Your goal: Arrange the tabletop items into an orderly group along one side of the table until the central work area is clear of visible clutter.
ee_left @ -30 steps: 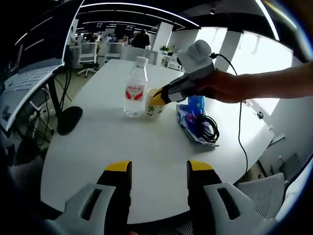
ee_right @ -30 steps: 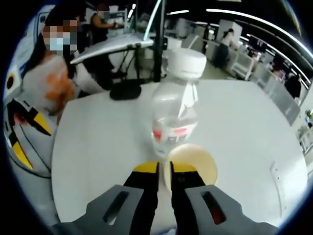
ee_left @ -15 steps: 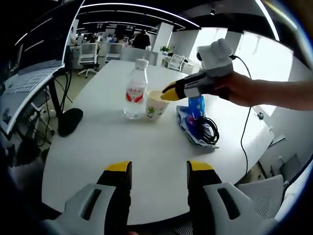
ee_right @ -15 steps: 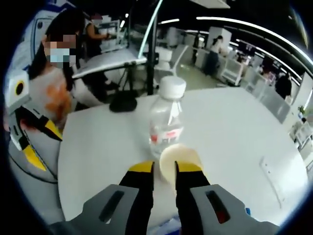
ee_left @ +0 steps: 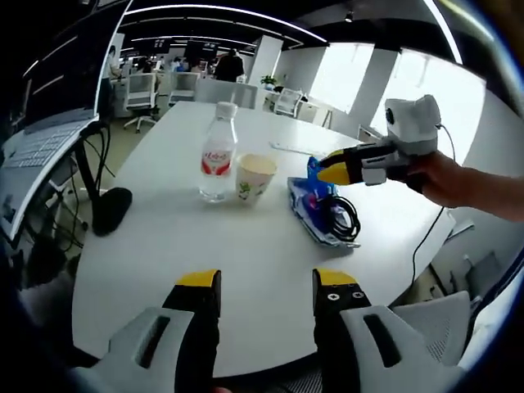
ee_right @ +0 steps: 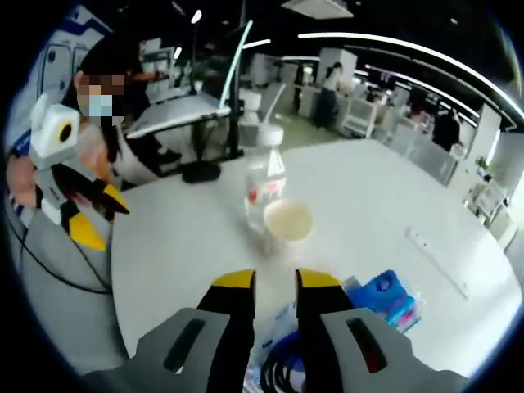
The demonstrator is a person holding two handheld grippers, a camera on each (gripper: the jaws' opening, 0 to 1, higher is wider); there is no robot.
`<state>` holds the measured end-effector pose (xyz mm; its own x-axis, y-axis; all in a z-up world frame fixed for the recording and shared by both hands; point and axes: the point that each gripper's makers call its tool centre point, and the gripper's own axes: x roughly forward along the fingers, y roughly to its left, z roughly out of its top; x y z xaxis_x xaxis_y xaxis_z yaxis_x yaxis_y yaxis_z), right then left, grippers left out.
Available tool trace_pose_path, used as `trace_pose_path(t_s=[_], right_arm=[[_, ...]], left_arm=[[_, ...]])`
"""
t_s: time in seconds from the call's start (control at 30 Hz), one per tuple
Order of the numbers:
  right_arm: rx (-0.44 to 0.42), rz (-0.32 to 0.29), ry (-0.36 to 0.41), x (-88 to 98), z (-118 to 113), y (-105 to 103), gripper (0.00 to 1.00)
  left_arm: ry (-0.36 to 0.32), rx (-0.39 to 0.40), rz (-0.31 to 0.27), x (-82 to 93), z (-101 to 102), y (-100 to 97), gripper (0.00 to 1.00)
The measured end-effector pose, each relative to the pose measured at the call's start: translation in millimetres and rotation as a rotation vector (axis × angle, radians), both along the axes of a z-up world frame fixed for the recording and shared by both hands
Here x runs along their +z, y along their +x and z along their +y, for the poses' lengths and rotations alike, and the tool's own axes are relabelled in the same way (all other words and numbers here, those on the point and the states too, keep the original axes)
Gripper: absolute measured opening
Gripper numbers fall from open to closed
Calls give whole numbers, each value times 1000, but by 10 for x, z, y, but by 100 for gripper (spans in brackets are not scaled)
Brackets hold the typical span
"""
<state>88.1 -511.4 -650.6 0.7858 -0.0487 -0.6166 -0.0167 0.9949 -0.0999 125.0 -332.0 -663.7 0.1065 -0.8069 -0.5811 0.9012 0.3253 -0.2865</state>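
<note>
Three items sit grouped toward the table's (ee_left: 246,270) far edge: water bottle (ee_left: 216,152), paper cup (ee_left: 254,175) touching it, blue packet (ee_left: 321,209) with cable alongside; we hold left gripper (ee_left: 266,288) and right gripper (ee_right: 267,281) released, empty, since nothing needs carrying

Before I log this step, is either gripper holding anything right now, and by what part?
Nothing is held. The left gripper and right gripper are both open and empty.

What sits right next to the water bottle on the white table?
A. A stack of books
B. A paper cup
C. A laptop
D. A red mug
B. In the left gripper view a cream paper cup stands close beside the water bottle on the table; the right gripper view shows the same pair.
</note>
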Motion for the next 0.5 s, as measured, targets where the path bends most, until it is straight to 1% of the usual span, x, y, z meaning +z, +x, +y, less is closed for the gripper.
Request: trace_pose_path(t_s=[0.17,0.37,0.4,0.5], right_arm=[[-63,-6,6,-13,-89,-299,17],[-142,7,24,-133,-188,-712,17],[-148,8,25,-141,-193,-741,17],[-182,17,39,-210,-226,-935,17]], left_arm=[[4,-21,2,-4,-33,-58,44],[5,-32,3,6,-80,-98,44],[6,-33,3,9,-88,-104,44],[8,-38,5,11,-113,-119,44]])
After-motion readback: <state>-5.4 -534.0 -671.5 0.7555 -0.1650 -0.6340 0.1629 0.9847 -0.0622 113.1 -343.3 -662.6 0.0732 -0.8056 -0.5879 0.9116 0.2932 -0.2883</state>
